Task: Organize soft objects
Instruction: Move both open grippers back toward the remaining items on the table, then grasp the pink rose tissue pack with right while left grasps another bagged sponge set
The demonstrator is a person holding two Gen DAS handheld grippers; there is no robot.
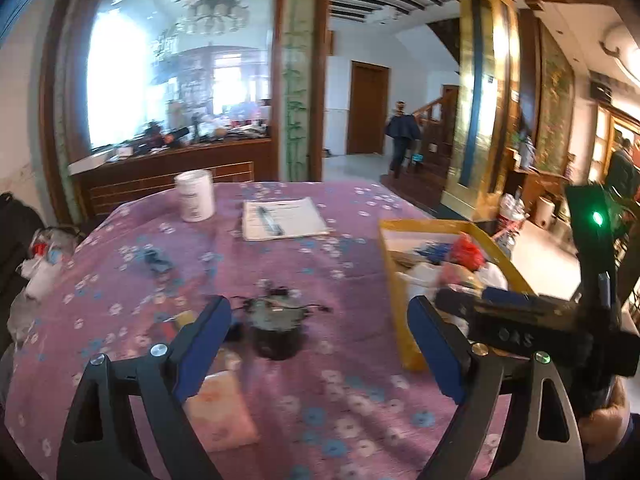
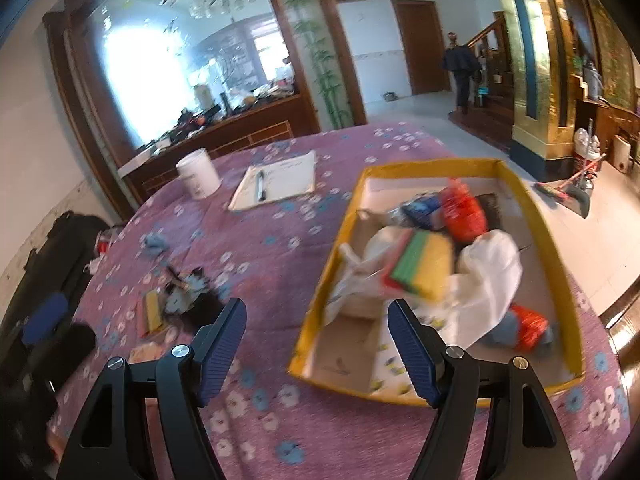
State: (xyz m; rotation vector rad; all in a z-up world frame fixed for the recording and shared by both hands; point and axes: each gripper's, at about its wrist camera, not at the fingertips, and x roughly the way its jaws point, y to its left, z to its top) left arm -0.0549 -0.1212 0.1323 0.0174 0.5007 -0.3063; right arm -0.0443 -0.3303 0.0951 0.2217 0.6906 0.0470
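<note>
My left gripper [image 1: 320,346] hangs open over the purple flowered tablecloth [image 1: 344,384], with nothing between its blue pads. Just beyond it lies a dark grey and black soft bundle [image 1: 276,322], and a peach sponge [image 1: 220,408] lies under its left finger. A small blue cloth [image 1: 156,260] lies farther left. My right gripper [image 2: 318,346] is open and empty at the near left corner of the yellow box [image 2: 334,248]. The box holds a green-yellow sponge [image 2: 420,270], a white plastic bag [image 2: 490,280], red mesh items [image 2: 464,214] and a blue item [image 2: 424,204].
A white jar [image 2: 198,176] and a paper sheet with a pen [image 2: 276,180] sit at the far side of the table. A yellow sponge [image 2: 154,312] lies by the dark bundle [image 2: 188,292]. A black bag [image 2: 60,240] stands off the left edge. A person [image 2: 460,68] walks by the stairs.
</note>
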